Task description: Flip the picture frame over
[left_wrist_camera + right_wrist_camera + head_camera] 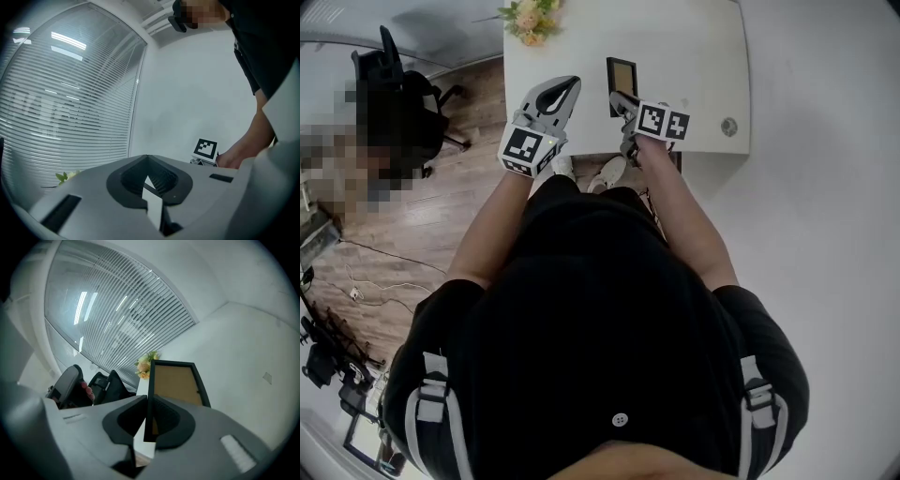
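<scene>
**A:** Frame versus your right gripper?

**B:** My right gripper (621, 97) is at the near end of the picture frame (622, 73). The frame runs away from me over the white table (698, 56). I can't tell if its near end is off the surface.

**A:** Grip?

**B:** The jaws are nearly together, clamped on the frame's black rim. My left gripper (570, 82) is just left of the frame, tips closed on nothing.

**A:** View differences?

**B:** The right gripper view shows the rim between the pads (164, 416) and the brown panel facing the camera. The head view hides that pinch. The left gripper view gives closed tips, the other gripper's marker cube (206, 148) and blinds (61, 108). Flowers (530, 21) sit at the table's far corner. Only the head view has the office chair (398, 94).
</scene>
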Available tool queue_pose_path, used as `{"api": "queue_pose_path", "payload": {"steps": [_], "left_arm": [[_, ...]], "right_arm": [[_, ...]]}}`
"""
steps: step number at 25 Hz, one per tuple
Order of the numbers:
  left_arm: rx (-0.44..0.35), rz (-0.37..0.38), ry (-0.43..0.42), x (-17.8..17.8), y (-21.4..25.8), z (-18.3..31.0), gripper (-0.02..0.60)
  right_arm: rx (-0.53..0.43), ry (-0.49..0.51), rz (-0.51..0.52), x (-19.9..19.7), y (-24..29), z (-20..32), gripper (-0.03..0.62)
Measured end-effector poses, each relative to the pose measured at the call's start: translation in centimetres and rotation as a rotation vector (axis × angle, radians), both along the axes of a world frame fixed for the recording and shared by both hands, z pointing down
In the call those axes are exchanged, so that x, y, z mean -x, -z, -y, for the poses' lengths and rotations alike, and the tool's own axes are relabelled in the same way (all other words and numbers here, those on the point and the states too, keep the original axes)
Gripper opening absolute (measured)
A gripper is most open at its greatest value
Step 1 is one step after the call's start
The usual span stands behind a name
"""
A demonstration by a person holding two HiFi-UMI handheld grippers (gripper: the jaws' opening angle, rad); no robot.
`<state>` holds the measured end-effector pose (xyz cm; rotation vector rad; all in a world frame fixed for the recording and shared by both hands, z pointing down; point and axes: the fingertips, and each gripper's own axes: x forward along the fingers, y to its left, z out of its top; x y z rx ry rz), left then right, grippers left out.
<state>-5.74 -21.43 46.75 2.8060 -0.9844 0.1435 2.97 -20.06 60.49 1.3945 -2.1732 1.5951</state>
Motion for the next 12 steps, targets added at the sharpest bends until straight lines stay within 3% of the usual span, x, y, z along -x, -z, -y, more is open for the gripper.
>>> {"api": "queue_pose_path", "payload": {"steps": [6, 12], "left_arm": [[0.005, 0.004, 0.038, 0.6, -0.4, 0.4, 0.003], [0.013, 0.006, 0.059, 0.8, -0.9, 0.6, 0.003]], "right_arm": [[0.004, 0.020, 0.110, 0.8, -0.3, 0.3, 0.051], [0.003, 0.024, 0.300, 1.5, -0.1, 0.9, 0.051]]}}
